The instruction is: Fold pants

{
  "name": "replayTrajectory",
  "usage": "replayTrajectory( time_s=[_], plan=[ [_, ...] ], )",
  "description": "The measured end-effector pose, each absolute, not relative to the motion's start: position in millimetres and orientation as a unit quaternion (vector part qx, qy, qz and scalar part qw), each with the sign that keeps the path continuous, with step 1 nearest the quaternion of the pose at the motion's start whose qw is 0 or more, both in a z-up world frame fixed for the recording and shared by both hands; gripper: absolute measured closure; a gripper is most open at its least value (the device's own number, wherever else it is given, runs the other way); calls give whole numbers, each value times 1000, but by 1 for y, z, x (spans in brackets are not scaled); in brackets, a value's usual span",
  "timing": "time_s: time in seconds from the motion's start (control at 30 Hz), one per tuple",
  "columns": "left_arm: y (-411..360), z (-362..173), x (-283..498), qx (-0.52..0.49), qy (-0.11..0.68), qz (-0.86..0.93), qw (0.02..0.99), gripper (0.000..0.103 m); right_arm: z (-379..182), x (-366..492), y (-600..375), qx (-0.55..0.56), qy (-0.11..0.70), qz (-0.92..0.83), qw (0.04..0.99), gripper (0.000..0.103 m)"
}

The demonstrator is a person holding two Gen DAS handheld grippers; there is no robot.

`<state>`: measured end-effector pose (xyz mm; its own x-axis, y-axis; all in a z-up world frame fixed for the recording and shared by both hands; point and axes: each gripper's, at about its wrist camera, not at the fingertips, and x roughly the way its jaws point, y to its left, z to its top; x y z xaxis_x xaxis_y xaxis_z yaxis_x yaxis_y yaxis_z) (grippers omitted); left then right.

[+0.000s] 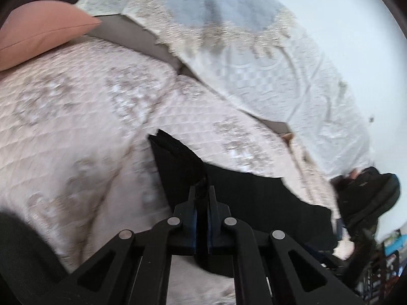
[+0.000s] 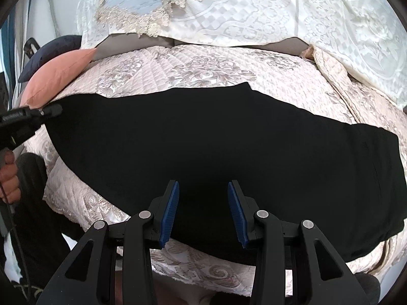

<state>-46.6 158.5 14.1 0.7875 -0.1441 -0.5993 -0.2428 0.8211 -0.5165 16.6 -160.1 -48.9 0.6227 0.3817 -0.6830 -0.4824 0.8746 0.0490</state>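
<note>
I see the black pants (image 2: 203, 147) lying spread across the quilted pink bedspread (image 2: 178, 66), reaching from its left edge, near the salmon pillow (image 2: 56, 78), to its right edge, where the cloth drapes toward the near side.

My left gripper (image 1: 202, 190) has its fingers (image 1: 191, 198) pressed together on a fold of the pants, pinching the black cloth at that left end; a narrow strip of fabric shows between the blue pads. From the right wrist view the left gripper (image 2: 51, 109) shows at the far left, its tip at the edge of the pants beside the pillow, with a hand (image 2: 9, 175) wrapped around its grip below. The left wrist view is smeared, so I cannot tell how many layers are caught. In it a pointed corner of the pants (image 1: 162, 139) stands up just beyond the tips.

My right gripper (image 2: 203, 200) hovers over the near edge of the pants around the middle of their length. Its fingers (image 2: 170, 211) stand spread, blue pads facing each other, with black cloth showing behind the gap; I cannot tell whether the tips touch the fabric.

A white lace cover (image 2: 279, 12) lies along the far edge of the bed.
</note>
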Motion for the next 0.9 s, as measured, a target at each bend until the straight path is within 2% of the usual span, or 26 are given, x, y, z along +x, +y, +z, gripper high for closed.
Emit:
replayTrajectory(
  time_s=[0.43, 0.7, 0.9],
  plan=[
    [37, 45, 22, -237, 332, -160, 899, 97, -44, 25, -210, -17, 355, 199, 913, 62],
    [-47, 1, 49, -204, 402, -252, 856, 97, -50, 27, -253, 17, 364, 158, 918, 62],
    [-79, -28, 47, -187, 441, -276, 834, 97, -55, 29, -278, 42, 370, 137, 918, 62]
  ],
)
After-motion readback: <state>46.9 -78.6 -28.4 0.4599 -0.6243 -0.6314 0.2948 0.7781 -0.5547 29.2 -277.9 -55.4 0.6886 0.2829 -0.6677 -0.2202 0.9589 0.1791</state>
